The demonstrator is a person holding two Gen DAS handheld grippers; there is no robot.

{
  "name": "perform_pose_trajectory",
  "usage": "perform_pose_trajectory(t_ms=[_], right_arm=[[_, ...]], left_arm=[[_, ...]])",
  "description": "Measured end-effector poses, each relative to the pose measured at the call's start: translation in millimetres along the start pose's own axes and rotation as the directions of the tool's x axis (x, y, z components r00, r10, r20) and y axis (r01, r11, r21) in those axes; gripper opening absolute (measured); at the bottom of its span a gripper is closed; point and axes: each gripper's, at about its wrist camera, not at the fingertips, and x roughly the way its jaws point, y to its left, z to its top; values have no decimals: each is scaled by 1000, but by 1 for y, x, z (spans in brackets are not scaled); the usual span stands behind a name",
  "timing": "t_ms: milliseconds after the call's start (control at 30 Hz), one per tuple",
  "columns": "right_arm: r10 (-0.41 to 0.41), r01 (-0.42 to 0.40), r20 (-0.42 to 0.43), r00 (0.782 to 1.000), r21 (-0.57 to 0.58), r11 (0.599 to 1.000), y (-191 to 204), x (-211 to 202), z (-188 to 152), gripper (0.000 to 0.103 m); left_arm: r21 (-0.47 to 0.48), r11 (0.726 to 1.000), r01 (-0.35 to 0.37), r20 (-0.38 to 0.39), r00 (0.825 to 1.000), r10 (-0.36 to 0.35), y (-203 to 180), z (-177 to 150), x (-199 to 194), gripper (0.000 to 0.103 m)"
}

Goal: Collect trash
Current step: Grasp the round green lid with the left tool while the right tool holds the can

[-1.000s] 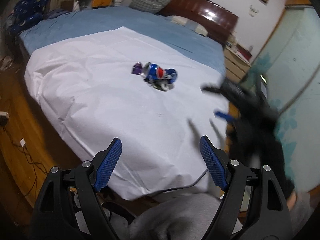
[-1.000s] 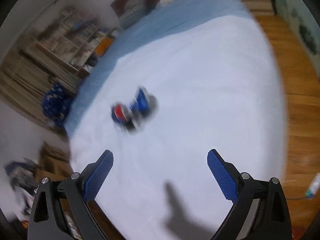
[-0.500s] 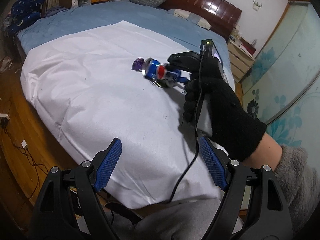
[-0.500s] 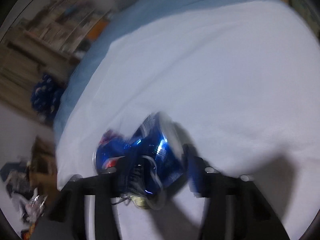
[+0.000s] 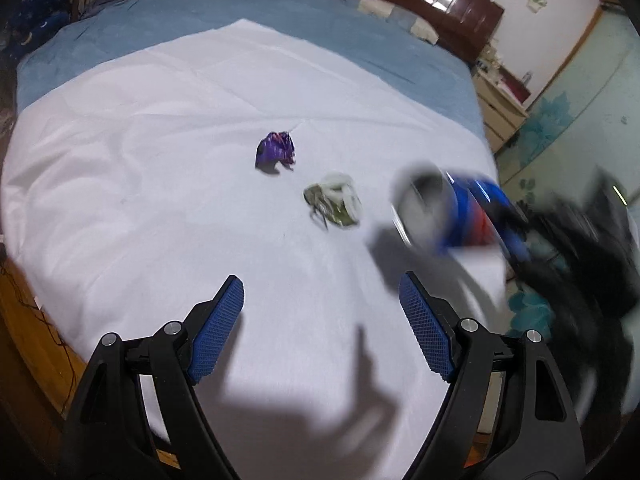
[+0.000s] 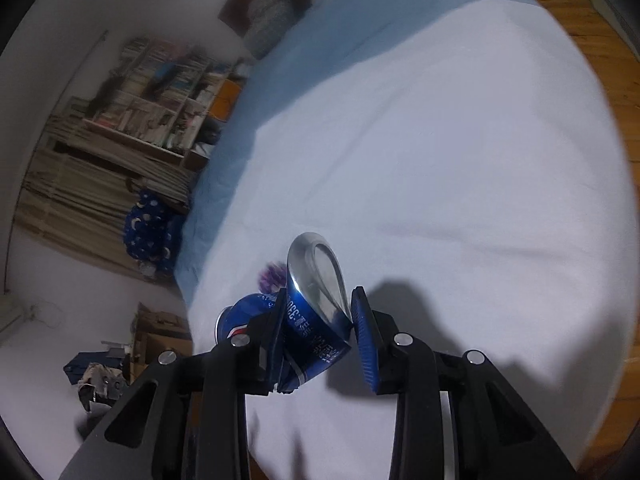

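Observation:
My right gripper (image 6: 318,320) is shut on a crushed blue soda can (image 6: 316,320) and holds it above the white sheet (image 6: 440,160). In the left wrist view the can (image 5: 448,212) is blurred at the right, held by the right gripper (image 5: 508,232) in a black-gloved hand. A crumpled purple wrapper (image 5: 276,150) and a crumpled greenish-white wrapper (image 5: 334,204) lie on the sheet (image 5: 160,160). The purple wrapper (image 6: 270,278) also shows behind the can. My left gripper (image 5: 322,312) is open and empty, above the sheet's near part.
The white sheet covers a blue bed (image 5: 280,20) with a dark headboard (image 5: 440,0) and pillows. A bookshelf (image 6: 160,96) and a blue star-patterned bundle (image 6: 150,232) stand beyond the bed. Wooden floor (image 6: 600,40) surrounds the bed. A nightstand (image 5: 504,108) is at right.
My right gripper closed on the can and lifted it off the sheet to the right, uncovering the greenish wrapper. My left gripper moved forward over the bed.

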Motion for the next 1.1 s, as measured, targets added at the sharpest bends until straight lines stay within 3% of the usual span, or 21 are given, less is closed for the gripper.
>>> perform_pose_trajectory(t_ms=[200,233,300,333,367,433,567,733,800,867,967,1033,1100], right_arm=[[-15,15,9,1000,14,1000,-36,-53,-35,32],[-15,15,3,1000,21,1000,-48,-60,-42,32],[-25,25,-17,1000,26,999,-56,-66,-61,32],[-28,29,-21,999,22,999,-64,-68,-66,32],[-30,30,-21,999,19,999,-66,-71,-72,32],[-22,22,-24,999,16,1000,-76,-77,-81,32],[-25,25,-1,1000,6,1000,-82,-92,-83,32],[-5,6,49,999,-30,1000,-76,-127,-87,32],[-1,6,82,997,-59,998,-73,-153,-93,32],[-13,26,119,993,-102,994,-65,-177,-97,32],[-31,59,173,984,-163,985,-61,-217,-110,32],[-30,61,183,983,-167,984,-65,-238,-117,32],[-39,77,203,978,-181,980,-70,-265,-128,32]], left_arm=[[-119,991,58,21,998,-56,8,27,39,80],[-140,987,78,18,997,-76,10,30,45,76],[-163,983,83,-5,996,-85,13,34,58,51],[-165,983,74,-19,997,-78,14,34,63,32],[-169,983,66,-35,997,-73,15,33,67,19],[-177,982,60,-52,996,-71,15,29,72,10],[-195,974,112,-15,993,-117,16,24,61,1],[-142,986,84,87,994,-72,15,17,11,1],[-98,994,46,160,987,-30,12,9,-20,2],[-3,998,-58,264,963,57,0,-4,-59,2],[134,952,-276,364,907,212,-22,-16,-82,2],[170,926,-338,378,890,255,-27,-21,-82,2],[191,914,-358,383,885,266,-30,-28,-85,2]])
